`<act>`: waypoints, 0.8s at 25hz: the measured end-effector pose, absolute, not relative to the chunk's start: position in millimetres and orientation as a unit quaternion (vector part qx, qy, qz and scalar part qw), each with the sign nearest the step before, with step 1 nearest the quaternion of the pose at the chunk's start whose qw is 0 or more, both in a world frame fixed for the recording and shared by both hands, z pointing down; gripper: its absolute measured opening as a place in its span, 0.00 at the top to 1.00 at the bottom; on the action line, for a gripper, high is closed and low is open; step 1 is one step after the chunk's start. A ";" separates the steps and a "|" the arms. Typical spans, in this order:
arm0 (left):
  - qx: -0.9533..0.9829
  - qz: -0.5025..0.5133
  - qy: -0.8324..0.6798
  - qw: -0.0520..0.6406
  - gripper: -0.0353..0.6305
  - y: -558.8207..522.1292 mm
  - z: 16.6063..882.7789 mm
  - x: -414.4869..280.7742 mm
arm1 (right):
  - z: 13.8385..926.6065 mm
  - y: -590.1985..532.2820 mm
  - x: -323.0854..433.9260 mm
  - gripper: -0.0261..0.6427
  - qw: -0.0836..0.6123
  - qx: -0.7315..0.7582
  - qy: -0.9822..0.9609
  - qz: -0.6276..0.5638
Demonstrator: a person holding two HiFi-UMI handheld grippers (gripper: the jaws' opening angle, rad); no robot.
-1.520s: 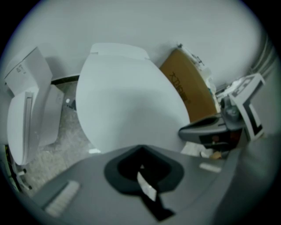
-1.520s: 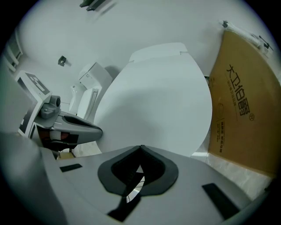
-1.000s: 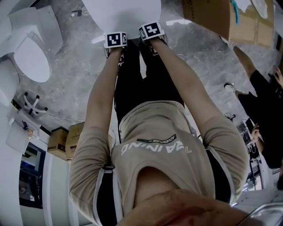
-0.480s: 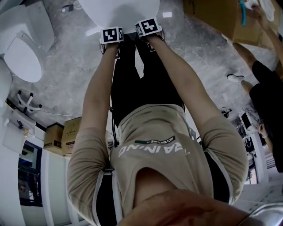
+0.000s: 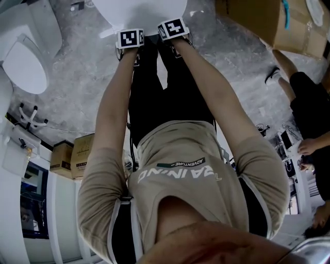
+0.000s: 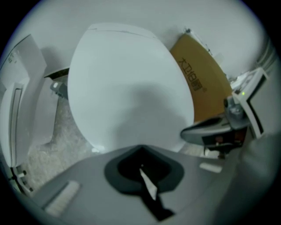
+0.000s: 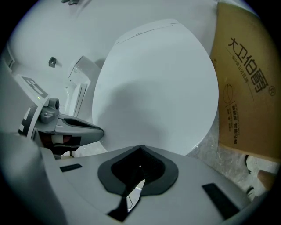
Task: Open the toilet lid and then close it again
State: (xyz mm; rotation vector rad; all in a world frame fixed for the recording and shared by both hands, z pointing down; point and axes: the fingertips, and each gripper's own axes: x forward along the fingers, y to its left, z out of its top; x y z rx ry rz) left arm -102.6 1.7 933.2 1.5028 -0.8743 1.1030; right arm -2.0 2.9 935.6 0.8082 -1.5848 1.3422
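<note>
Both grippers side by side at the near rim of the white toilet lid (image 5: 140, 9).
Left gripper (image 6: 140, 148): jaws pressed together, nothing between them. Right gripper (image 7: 140, 149): same. The lid fills the field just ahead of both tips; contact cannot be judged. A cardboard box (image 7: 246, 88) stands to the lid's right.

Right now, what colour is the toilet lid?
The toilet lid is plain white, clearest in the right gripper view.
</note>
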 end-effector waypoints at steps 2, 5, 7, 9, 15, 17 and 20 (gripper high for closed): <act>0.624 0.460 -0.363 0.517 0.94 3.1 930.6 -102.8 | 931.8 4.7 -3.2 0.94 0.441 0.322 -0.639 0.541; 0.623 0.462 -0.364 0.517 0.94 3.7 928.5 -108.7 | 927.0 2.3 -4.5 0.94 0.441 0.321 -0.645 0.535; 0.620 0.463 -0.366 0.517 0.94 6.8 925.3 -115.7 | 922.5 2.7 -4.0 0.94 0.444 0.319 -0.648 0.530; 0.617 0.462 -0.370 0.518 0.94 7.7 915.8 -122.0 | 911.8 0.9 -3.7 0.94 0.452 0.315 -0.656 0.516; 0.633 0.443 -0.383 0.506 0.94 -2.8 867.7 -129.2 | 869.6 -0.9 -9.6 0.94 0.467 0.297 -0.687 0.471; 0.642 0.420 -0.395 0.506 0.94 -14.5 843.5 -130.5 | 849.5 -11.7 -12.5 0.94 0.460 0.302 -0.694 0.465; 0.651 0.392 -0.410 0.505 0.94 -25.0 806.3 -129.4 | 809.0 -34.8 -15.5 0.94 0.443 0.311 -0.715 0.442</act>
